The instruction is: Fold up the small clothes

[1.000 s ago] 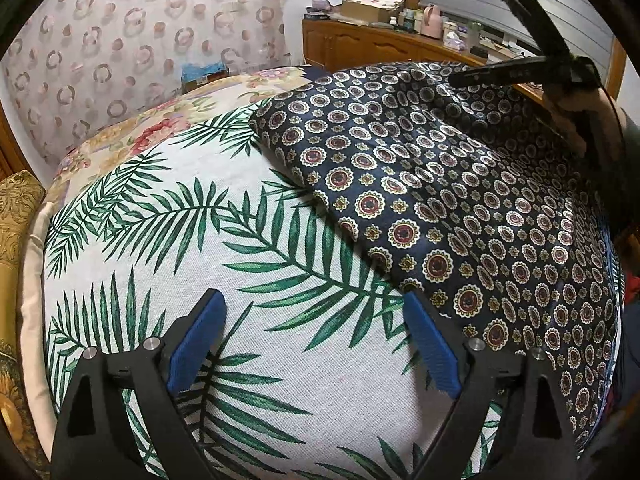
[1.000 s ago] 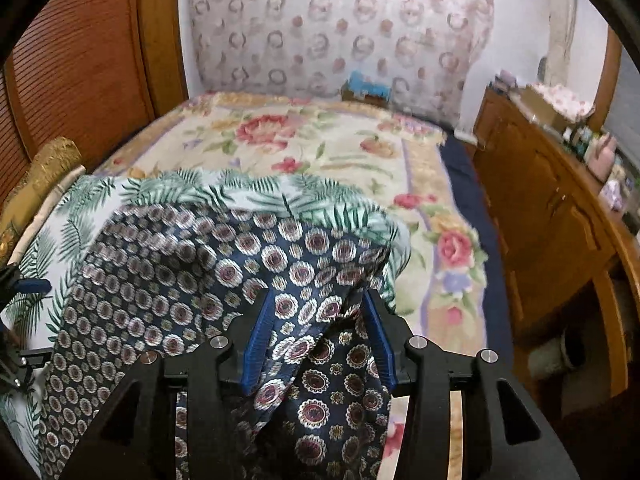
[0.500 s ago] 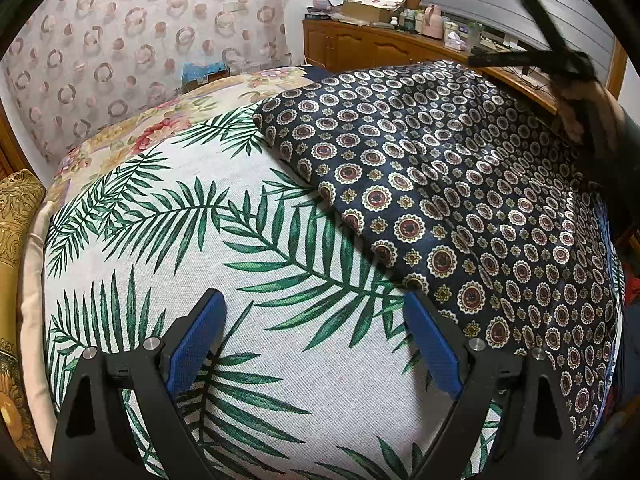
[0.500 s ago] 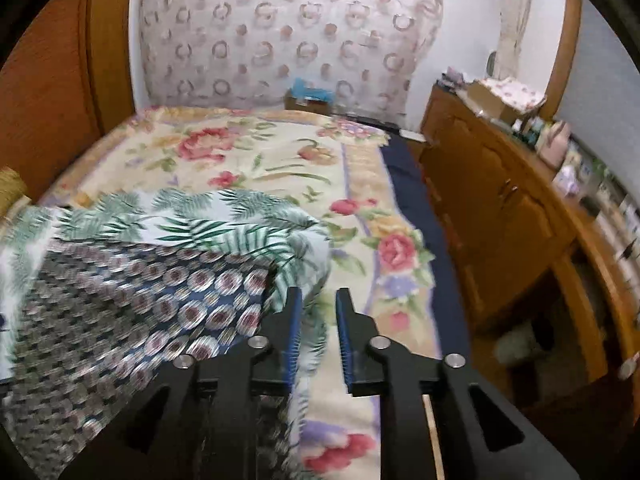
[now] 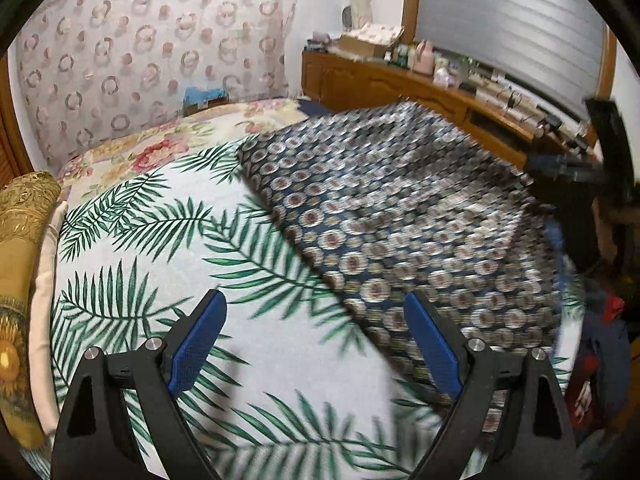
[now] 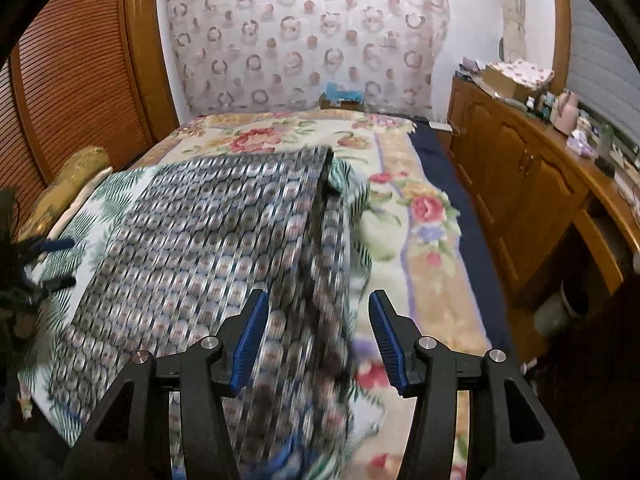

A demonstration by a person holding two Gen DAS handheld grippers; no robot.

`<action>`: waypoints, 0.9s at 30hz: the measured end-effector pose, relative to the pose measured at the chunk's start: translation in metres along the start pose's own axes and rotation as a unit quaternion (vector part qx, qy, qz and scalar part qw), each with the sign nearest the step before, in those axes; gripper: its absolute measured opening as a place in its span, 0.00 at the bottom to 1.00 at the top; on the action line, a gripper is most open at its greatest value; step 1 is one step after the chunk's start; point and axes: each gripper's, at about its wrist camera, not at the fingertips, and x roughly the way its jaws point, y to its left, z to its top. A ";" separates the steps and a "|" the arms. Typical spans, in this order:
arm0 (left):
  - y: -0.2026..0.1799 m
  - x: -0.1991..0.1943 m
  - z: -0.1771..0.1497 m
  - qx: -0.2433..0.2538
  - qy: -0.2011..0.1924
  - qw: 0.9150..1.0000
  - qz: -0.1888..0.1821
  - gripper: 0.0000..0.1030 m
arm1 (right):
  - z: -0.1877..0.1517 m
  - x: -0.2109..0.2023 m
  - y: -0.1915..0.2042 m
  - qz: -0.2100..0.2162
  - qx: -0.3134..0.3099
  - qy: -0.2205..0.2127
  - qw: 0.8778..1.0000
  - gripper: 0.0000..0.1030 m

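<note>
Fabric items number two on the bed (image 6: 400,148): one navy garment (image 5: 400,216) printed with rows of small round medallions, and one white cloth (image 5: 168,248) printed with green palm fronds. The garment is thin woven material and lies flat on the palm cloth, covering that cloth's right half as seen by the left wrist camera, with one straight edge running diagonally across it. In the right wrist view, a raised fold line in the garment (image 6: 208,232) runs lengthwise near its right edge; much of the print is motion-blurred.

Left gripper (image 5: 316,344): both blue ribbed pads spread wide, holding nothing, above bare palm cloth beside the garment's diagonal edge.

Right gripper (image 6: 316,340): pads parted, nothing clamped, above the garment's near right portion.

Bed cover is a floral quilt. One gold brocade cushion (image 5: 20,264) sits at the bed's left edge.
</note>
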 end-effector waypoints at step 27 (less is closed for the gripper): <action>-0.044 -0.019 -0.059 -0.054 0.048 0.995 -0.074 0.50 | -0.056 -0.031 0.025 -0.017 0.029 -0.031 0.999 0.03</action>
